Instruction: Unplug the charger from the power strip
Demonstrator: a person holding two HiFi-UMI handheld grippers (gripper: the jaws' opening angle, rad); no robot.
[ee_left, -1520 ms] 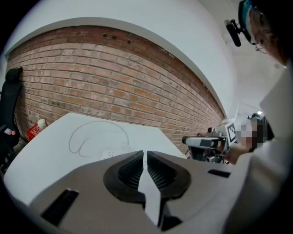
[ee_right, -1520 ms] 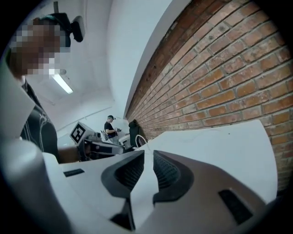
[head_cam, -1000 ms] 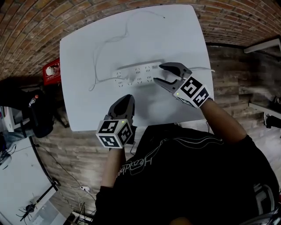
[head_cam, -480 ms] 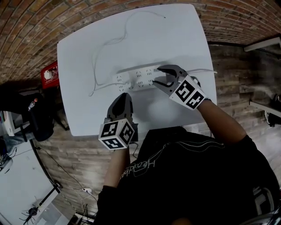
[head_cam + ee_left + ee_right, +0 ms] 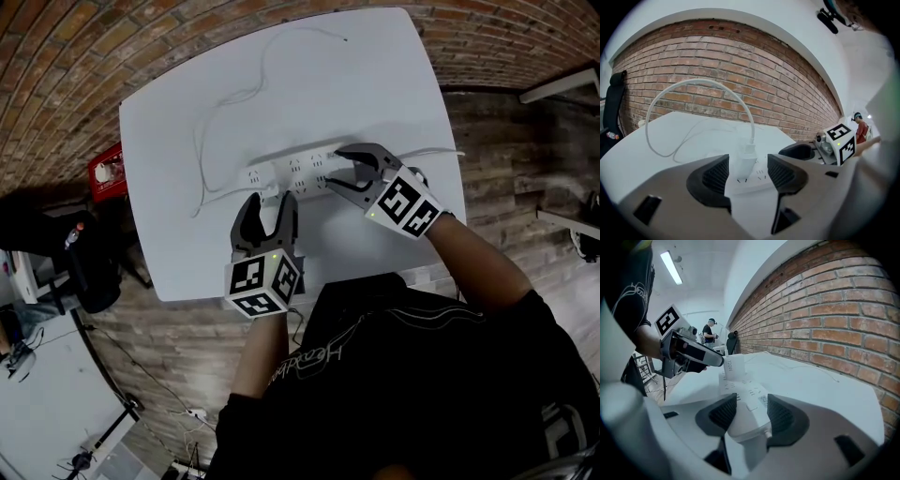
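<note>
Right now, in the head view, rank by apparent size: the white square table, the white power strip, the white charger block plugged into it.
Largest: white square table.
Then: white power strip.
Smallest: white charger block, only partly visible.

Bright, even light fills the white table [image 5: 375,84], which comes close to glare in the head view. A faint, soft shadow lies on the table under the right gripper [image 5: 337,169]. The floor [image 5: 141,356] around the table is dimmer. A ceiling lamp [image 5: 671,267] glows high above the table. Both gripper views bend the wall [image 5: 740,70] behind the table into an arc, darken at the corners and blur whatever is nearest the lens.
</note>
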